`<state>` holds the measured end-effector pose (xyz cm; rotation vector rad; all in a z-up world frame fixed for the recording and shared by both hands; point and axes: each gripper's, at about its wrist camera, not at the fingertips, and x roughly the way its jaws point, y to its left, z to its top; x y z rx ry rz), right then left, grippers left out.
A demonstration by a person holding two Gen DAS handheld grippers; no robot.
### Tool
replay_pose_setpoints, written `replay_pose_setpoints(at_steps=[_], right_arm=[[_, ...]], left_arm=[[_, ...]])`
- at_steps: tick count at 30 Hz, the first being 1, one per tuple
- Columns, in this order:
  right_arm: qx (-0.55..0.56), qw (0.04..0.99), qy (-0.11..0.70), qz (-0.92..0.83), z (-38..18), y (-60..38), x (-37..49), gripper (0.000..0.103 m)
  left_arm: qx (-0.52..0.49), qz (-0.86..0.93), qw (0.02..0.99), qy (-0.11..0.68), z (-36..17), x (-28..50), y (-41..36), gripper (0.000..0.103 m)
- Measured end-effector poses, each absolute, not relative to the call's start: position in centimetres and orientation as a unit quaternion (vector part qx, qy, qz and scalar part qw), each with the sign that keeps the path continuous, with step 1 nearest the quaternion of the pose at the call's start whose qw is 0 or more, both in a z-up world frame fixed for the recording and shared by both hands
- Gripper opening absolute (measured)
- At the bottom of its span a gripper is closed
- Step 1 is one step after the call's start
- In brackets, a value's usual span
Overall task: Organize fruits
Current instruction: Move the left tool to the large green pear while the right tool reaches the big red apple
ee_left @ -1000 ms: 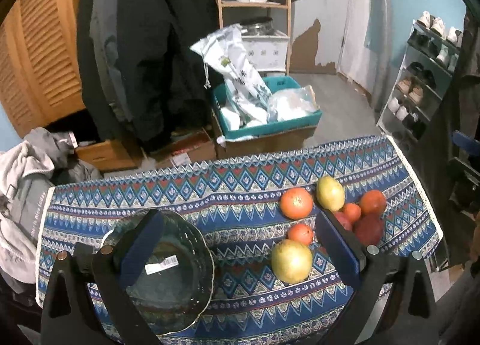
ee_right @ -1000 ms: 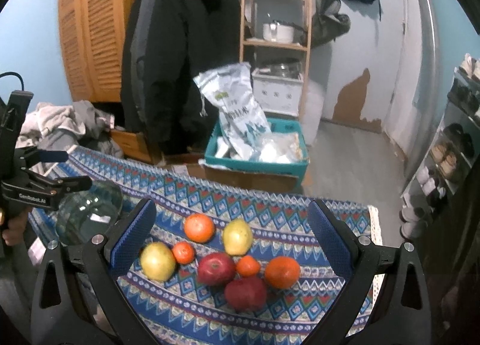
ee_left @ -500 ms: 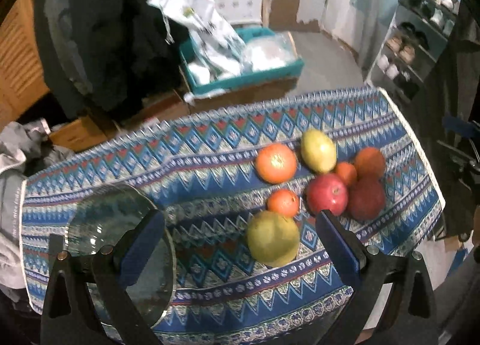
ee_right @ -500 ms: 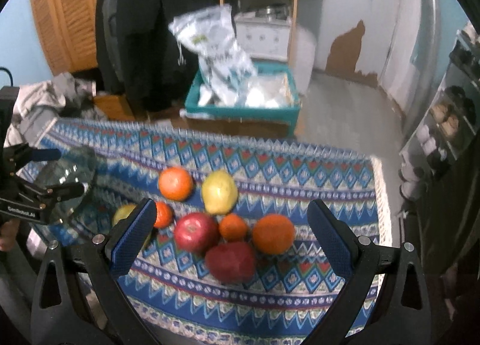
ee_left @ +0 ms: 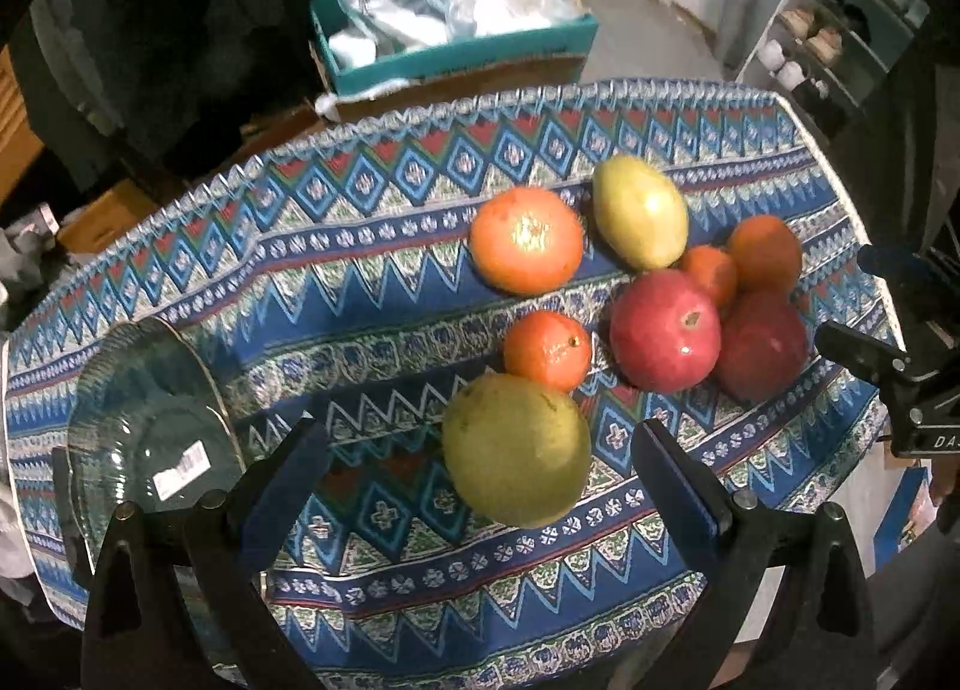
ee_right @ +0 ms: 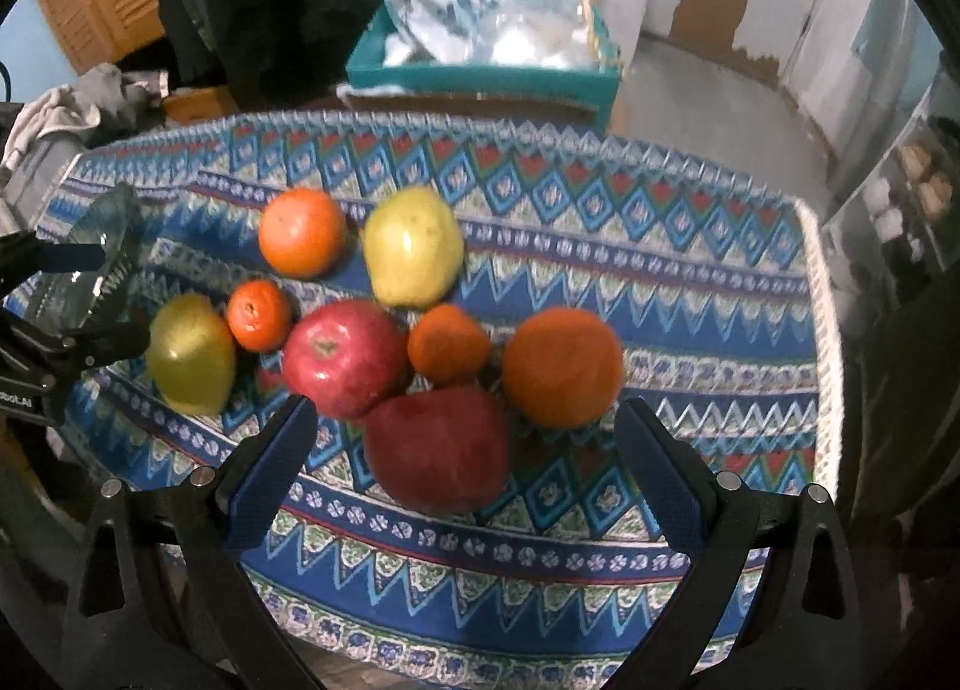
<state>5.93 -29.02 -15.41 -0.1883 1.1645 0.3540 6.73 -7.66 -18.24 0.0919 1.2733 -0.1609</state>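
Note:
Several fruits lie on a blue patterned tablecloth (ee_left: 372,294). A yellow-green pear (ee_left: 516,450) sits nearest, between the wide-apart fingers of my open left gripper (ee_left: 480,480). Behind it lie a small orange (ee_left: 547,351), a big orange (ee_left: 527,239), a second pear (ee_left: 639,213) and a red apple (ee_left: 665,330). A clear glass plate (ee_left: 144,438) rests at the left. My right gripper (ee_right: 462,474) is open over a dark red fruit (ee_right: 437,450), with the apple (ee_right: 345,357) and an orange (ee_right: 561,369) just beyond. The left gripper (ee_right: 78,330) shows at the left edge beside the pear (ee_right: 191,363).
The cloth's fringed far edge (ee_left: 540,96) drops to the floor, where a teal box (ee_left: 456,48) holds white bags. A dark coat (ee_left: 150,30) hangs at the back left. A shoe rack (ee_left: 840,30) stands on the right. The right gripper's body (ee_left: 900,366) pokes in from the right.
Both grippers have dropped lower and closer to the table, tilting down. The pear now lies between the left fingers, and the dark red fruit between the right fingers. The fruits have not moved.

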Motion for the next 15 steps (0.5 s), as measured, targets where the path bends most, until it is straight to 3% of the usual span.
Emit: replay_pose_setpoints(at_steps=[15], right_arm=[[-0.111, 0.774, 0.598, 0.177, -21.2, -27.9, 6.6, 0.097]], left_arm=[[0.034, -0.071, 0.754, 0.652, -23.9, 8.3, -8.6, 0.102]])
